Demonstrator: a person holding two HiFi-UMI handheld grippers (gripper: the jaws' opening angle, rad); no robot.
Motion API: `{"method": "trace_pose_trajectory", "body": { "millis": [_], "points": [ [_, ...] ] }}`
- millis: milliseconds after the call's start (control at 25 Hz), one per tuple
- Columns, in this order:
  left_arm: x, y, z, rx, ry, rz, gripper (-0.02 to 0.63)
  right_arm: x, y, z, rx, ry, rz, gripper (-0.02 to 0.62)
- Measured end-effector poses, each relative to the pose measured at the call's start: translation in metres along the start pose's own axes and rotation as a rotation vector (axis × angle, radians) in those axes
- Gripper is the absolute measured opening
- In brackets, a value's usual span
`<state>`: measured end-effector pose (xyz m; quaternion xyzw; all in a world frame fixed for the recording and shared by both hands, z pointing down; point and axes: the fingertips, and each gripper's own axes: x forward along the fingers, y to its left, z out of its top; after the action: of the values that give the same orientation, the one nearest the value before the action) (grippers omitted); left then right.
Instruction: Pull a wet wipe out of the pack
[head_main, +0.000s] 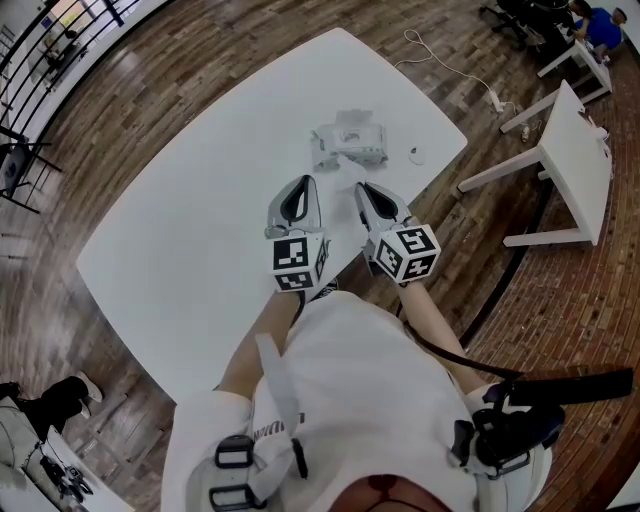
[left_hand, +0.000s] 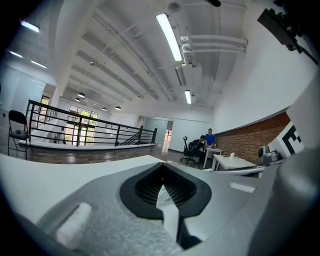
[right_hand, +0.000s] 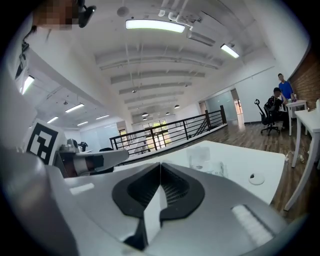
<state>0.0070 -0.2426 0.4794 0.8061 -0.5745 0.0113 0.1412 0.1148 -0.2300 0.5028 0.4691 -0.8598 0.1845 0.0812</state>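
Right gripper (head_main: 366, 192) closed, white table (head_main: 180, 240), wooden floor (head_main: 150, 90)

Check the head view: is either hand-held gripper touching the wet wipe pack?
No, the left hand-held gripper and right hand-held gripper both lie short of the wet wipe pack.

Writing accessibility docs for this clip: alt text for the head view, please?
Seen from above, a person holds the left tool and right tool, both shut and empty, side by side over a white table. The wipe pack lies beyond their tips, untouched, with a small white disc to its right.
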Motion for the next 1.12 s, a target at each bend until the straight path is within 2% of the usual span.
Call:
{"method": "trace_pose_trajectory", "body": {
  "millis": [480, 760, 1120],
  "points": [
    [-0.002, 0.001, -0.001, 0.000, 0.004, 0.001, 0.002, 0.026, 0.017, -0.076, -0.080, 0.219, 0.068, 0.008],
    [-0.003, 0.002, -0.001, 0.006, 0.004, 0.002, 0.003, 0.033, 0.017, -0.108, -0.088, 0.314, 0.054, 0.008],
    [-0.005, 0.011, 0.000, 0.002, 0.000, 0.027, 0.002, 0.034, 0.012, -0.129, -0.085, 0.395, 0.030, 0.008]
  ]
}}
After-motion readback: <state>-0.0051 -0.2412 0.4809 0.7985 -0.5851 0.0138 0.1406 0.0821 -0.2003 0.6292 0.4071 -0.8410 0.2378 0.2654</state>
